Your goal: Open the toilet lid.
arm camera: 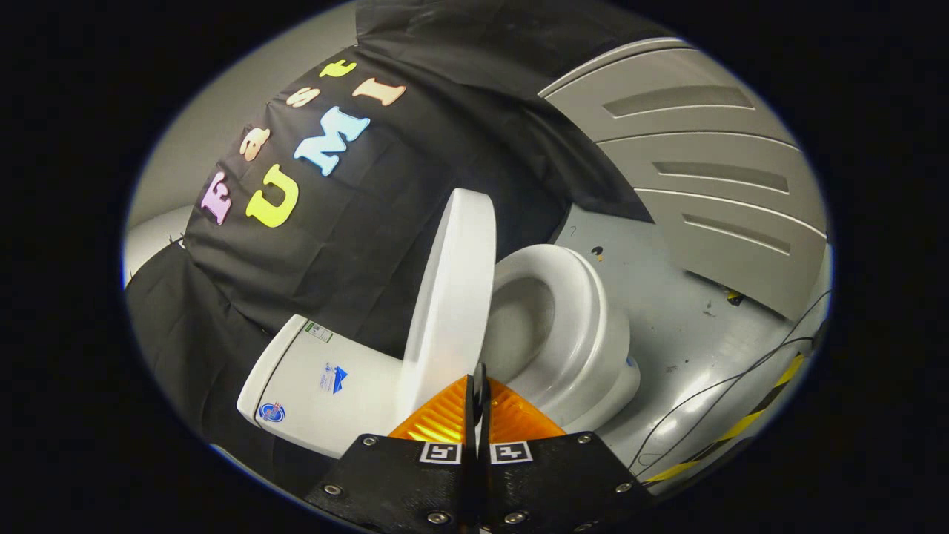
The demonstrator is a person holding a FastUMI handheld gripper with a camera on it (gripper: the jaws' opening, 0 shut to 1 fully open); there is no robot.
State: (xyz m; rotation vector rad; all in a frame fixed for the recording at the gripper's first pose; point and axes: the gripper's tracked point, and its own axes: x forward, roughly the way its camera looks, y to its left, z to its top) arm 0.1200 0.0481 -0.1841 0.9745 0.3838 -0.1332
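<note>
Just beyond the closed, empty hand-held gripper (479, 386), the toilet lid (454, 297) stands raised: rigid, smooth, slippery plastic, best pushed at its free rim.

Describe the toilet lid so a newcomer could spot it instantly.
Find the white toilet against the black cloth wall. The lid is the thin oval panel raised on edge between the tank and the thick-rimmed seat. The gripper, fingers together, sits just before its edge.
</note>
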